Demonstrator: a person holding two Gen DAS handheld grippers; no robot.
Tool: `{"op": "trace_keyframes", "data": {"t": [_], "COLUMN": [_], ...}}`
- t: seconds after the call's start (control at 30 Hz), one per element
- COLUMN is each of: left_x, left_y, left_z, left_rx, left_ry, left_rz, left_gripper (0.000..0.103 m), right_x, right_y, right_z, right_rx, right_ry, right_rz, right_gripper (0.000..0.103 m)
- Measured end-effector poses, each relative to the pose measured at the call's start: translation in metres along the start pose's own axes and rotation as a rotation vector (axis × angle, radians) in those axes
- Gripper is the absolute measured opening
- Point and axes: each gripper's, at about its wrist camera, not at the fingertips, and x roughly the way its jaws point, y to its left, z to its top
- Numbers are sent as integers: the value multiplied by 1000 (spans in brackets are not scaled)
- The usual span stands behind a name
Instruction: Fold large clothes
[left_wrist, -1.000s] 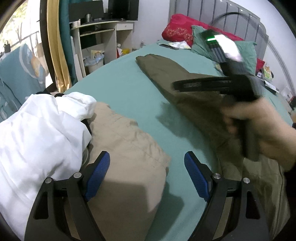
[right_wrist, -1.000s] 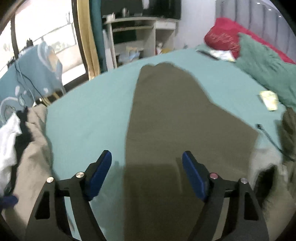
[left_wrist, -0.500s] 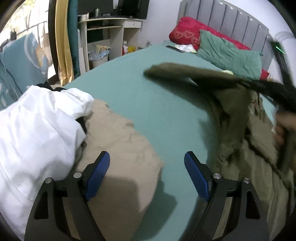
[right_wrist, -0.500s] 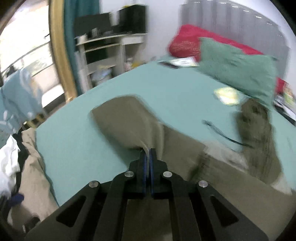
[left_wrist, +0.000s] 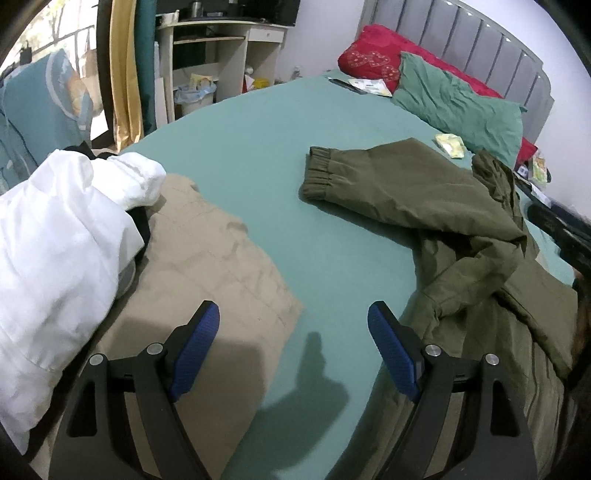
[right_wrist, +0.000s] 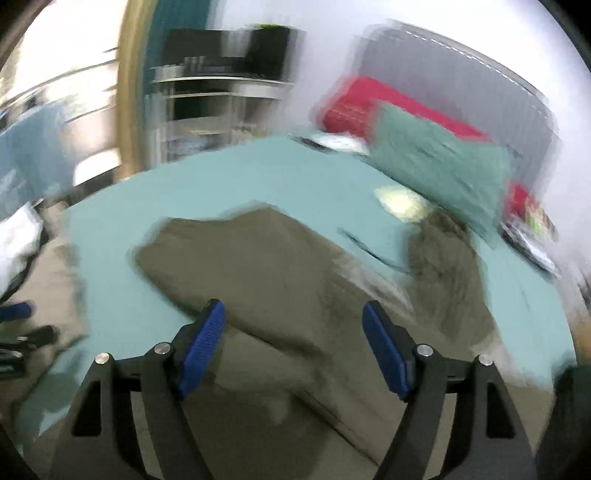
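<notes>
Olive jacket lies crumpled on bed, sleeve thrown across body. Right gripper jaws just opened, nothing between. Left gripper apart, empty, beside jacket. Body folds remain.

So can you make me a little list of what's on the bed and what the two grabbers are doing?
bed: teal sheet
being folded: olive jacket, sleeve laid across, cuff toward the left
waiting pile: white garment on tan garment
pillows: green pillow, red pillow
left gripper: open, empty
right gripper: jaws just opened, nothing between them, above the jacket
</notes>
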Motion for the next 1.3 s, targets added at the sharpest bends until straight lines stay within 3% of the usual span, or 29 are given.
{"op": "trace_keyframes", "data": {"t": [0.13,0.23,0.33,0.37,0.4,0.47,0.57,0.67,0.87,1.0,1.2,1.3], "left_x": [-1,3,6,6,6,6,6,3,-4,-1,10,14], "left_y": [6,13,16,15,14,11,3,-12,-47,-63,-85,-96], "left_z": [9,15,18,18,18,17,16,13,4,-2,-20,-26], "left_rx": [-22,-48,-50,-39,-25,0,3,21,98,119,150,180], "left_ry": [-23,-18,-19,-18,-21,-27,-21,-21,-32,-6,55,66], "left_rz": [29,39,47,48,50,50,21,-16,-61,-113,-131,-134], "left_gripper": [86,86,86,86,86,86,86,86,86,86,86,86], "right_x": [72,122,162,168,174,163,126,74,-47,-99,-130,-128], "right_y": [70,110,129,130,130,119,82,21,-117,-192,-242,-261], "right_z": [34,38,29,23,21,25,43,62,51,6,-94,-153], "right_rx": [-101,-125,-118,-110,-101,-67,9,104,271,410,578,696], "right_ry": [76,147,215,231,242,208,100,-15,-196,-181,-103,-3], "right_rz": [227,270,247,249,264,257,220,156,-93,-220,-288,-295], "right_gripper": [77,77,76,59,34,10,10,7,6,6,6,6]}}
